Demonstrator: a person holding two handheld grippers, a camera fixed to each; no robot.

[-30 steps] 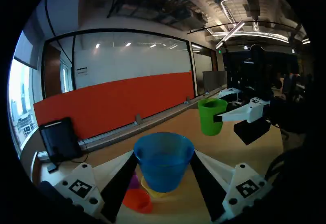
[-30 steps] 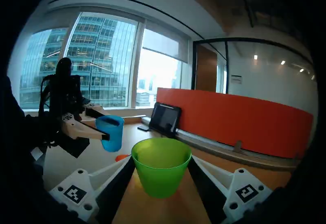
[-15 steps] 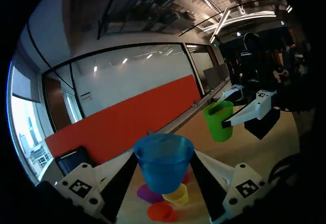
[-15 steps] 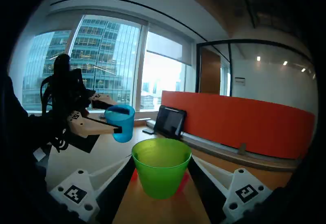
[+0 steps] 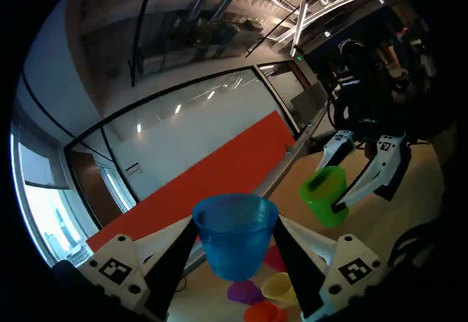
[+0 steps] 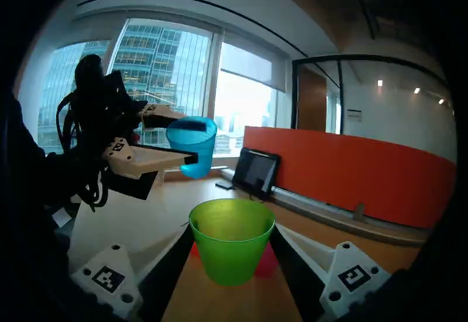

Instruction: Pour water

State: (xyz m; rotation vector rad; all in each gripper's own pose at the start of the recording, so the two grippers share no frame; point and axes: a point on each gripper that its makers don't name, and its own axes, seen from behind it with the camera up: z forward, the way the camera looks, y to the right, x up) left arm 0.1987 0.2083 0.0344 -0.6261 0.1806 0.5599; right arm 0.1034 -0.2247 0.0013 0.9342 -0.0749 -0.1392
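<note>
While pinching the blue cup (image 5: 235, 237) on both sides with the left gripper (image 5: 234, 228), holds it raised well above the table (image 6: 134, 216), close to upright as seen in the right gripper view; clamps the green cup (image 6: 232, 243) the same way in the right gripper (image 6: 232, 231), both fingers against its wall, mouth up, lower than the blue one and apart from it; cannot make out a water level through the blue plastic. Looks like the approach just ahead of the pour: carrying, not yet tipping; no stream anywhere. Calls next for bringing the blue rim over the green mouth, then rolling the left wrist slowly so the lip dips toward the middle of the green cup; needs the green cup kept level and steady underneath; worth minding the small purple cup (image 5: 244, 291), yellow cup (image 5: 279, 285) and orange cup (image 5: 263, 311) on the table below, apart from both grippers.
</note>
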